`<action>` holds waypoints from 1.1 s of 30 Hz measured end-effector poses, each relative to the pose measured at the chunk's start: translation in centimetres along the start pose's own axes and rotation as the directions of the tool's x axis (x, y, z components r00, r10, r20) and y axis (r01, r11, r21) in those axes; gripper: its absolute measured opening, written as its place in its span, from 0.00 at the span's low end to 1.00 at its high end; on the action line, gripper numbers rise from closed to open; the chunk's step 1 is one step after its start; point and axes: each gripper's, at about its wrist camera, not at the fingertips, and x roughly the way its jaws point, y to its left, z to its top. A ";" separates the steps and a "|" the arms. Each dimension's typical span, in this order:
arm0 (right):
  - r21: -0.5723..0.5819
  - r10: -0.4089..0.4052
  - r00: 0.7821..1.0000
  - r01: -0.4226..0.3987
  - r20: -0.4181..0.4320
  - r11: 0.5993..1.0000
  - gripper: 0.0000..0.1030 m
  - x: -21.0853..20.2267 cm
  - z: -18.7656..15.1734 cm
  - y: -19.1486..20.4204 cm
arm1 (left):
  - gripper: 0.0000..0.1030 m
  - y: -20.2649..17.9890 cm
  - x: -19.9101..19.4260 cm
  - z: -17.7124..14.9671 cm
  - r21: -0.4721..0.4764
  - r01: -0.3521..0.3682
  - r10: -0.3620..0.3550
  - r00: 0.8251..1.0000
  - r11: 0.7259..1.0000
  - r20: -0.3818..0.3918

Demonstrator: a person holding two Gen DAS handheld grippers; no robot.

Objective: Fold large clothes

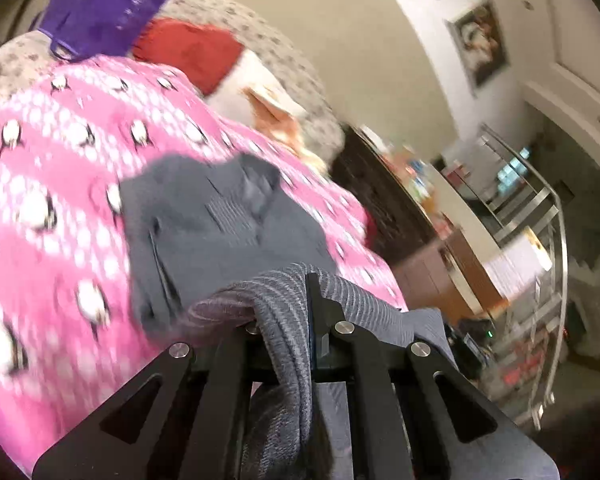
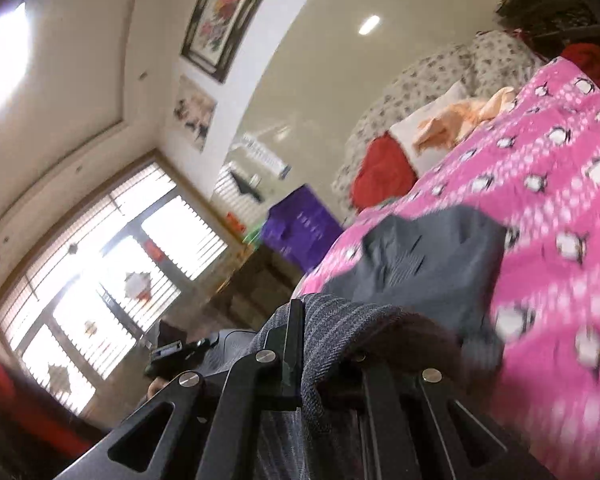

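A grey ribbed knit garment (image 1: 220,224) lies on a pink penguin-print bedspread (image 1: 40,184). My left gripper (image 1: 300,300) is shut on a ribbed grey edge of it, and the cloth drapes over the black fingers and hangs down between the linkage arms. In the right wrist view the same grey garment (image 2: 432,256) stretches across the pink bedspread (image 2: 560,220). My right gripper (image 2: 312,320) is shut on another grey ribbed edge, which bunches over its fingers. Both held edges are lifted off the bedspread. Both views are tilted and blurred.
A purple bag (image 1: 112,0), a red cloth (image 1: 188,52), a peach cloth (image 1: 276,116) and floral pillows (image 1: 284,48) lie at the far end of the bed. Dark cabinets (image 1: 380,200) and a metal rack (image 1: 540,240) stand beside it. A large window (image 2: 112,264) fills the other side.
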 end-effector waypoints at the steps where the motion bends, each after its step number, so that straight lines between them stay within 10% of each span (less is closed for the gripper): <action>1: 0.015 -0.021 1.000 0.021 -0.003 1.000 0.05 1.5 1.5 -1.0 | 0.03 0.3 1.4 1.5 -0.009 -0.047 0.047 0.999 0.999 0.012; 8: 0.204 -0.221 0.970 0.239 -0.106 0.949 0.05 12.7 7.0 -11.1 | 0.04 4.4 13.8 7.7 0.064 -0.330 0.334 0.940 0.942 -0.070; 15: 0.212 -0.373 0.898 0.421 -0.232 0.882 0.05 19.3 7.4 -17.7 | 0.05 9.2 19.9 8.9 0.078 -0.436 0.443 0.883 0.897 -0.157; 19: 0.206 -0.363 0.916 0.393 -0.170 0.896 0.05 19.5 8.9 -18.2 | 0.07 8.7 20.0 9.6 0.134 -0.459 0.472 0.878 0.878 -0.080; 23: 0.294 -0.342 0.913 0.397 -0.222 0.869 0.09 20.3 7.9 -21.4 | 0.07 10.7 21.9 9.1 0.116 -0.488 0.501 0.850 0.865 -0.162; 26: 0.435 -0.260 0.944 0.326 -0.206 0.839 0.18 19.0 7.0 -22.9 | 0.08 12.1 21.6 8.6 0.082 -0.439 0.446 0.870 0.895 -0.209; 33: 0.407 -0.312 0.931 0.365 -0.191 0.837 0.44 14.3 8.5 -19.2 | 0.29 12.5 17.2 7.1 0.042 -0.427 0.426 0.881 0.903 -0.207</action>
